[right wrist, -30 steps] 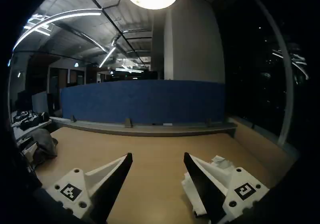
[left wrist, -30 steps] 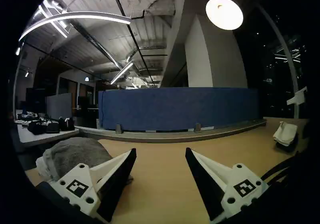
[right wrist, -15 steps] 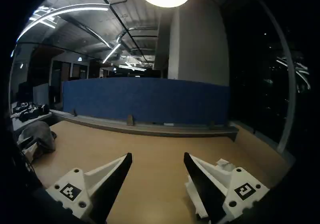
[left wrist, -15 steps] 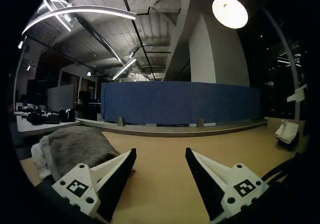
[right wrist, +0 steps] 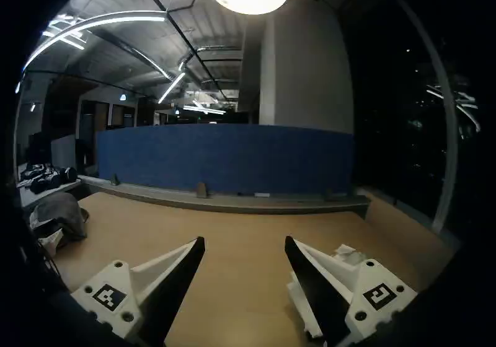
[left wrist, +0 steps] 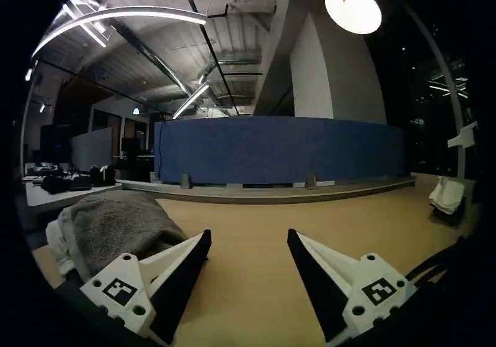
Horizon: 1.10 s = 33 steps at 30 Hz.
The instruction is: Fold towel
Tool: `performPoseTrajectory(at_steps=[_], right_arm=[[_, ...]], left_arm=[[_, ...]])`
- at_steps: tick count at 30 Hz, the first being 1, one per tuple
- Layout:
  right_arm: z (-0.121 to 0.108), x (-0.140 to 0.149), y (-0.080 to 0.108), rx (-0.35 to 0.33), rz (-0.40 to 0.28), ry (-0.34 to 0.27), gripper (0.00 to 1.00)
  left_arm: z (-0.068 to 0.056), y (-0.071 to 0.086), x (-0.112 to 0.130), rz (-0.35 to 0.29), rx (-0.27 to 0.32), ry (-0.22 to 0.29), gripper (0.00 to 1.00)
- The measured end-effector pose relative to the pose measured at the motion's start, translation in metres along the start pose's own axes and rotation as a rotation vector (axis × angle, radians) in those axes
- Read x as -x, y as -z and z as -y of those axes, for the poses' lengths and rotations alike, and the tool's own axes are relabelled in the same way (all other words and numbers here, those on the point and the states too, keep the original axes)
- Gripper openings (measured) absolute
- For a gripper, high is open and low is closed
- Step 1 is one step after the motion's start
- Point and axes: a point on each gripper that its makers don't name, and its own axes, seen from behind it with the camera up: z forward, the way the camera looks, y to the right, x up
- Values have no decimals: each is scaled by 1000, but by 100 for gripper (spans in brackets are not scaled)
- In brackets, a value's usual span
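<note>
Shadow is swallowing the near table edges in both views. In the left gripper view, the left gripper point(left wrist: 248, 248) is spreading its fingers wide and gripping nothing, its left finger covering the near corner of the grey towel point(left wrist: 118, 223). That towel is lying bunched in a rounded heap at the far left of the wooden table point(left wrist: 248, 223), over a paler cloth point(left wrist: 56, 248) too dim to identify. A white towel point(left wrist: 447, 195) is sitting folded at the right edge. In the right gripper view, the right gripper point(right wrist: 245, 254) is gaping equally wide and empty, its right finger hiding most of the white towel point(right wrist: 345, 253), while the grey towel point(right wrist: 59, 210) is showing small at far left.
</note>
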Motion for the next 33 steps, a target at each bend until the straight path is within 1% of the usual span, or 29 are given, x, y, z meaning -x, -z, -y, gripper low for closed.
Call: performPoseTrajectory(at_steps=[6,11,14,20,26,33], right_arm=[[-20,-6,6,16,-42,-46,100],[-47,1,14,60,-67,-78,100],[-58,8,18,72,-84,-90,100],[-65,21,19,48,-115,-105,100],[-72,35,13,36,-147,-125,100],[-77,64,5,38,-148,-141,100]], left_arm=[[0,0,2,0,-1,-4,91],[-1,0,1,0,-1,-4,91],[0,0,2,0,-1,-3,91],[0,1,2,0,-1,-4,91],[0,1,1,0,-1,-3,91],[-1,1,1,0,-1,-4,91]])
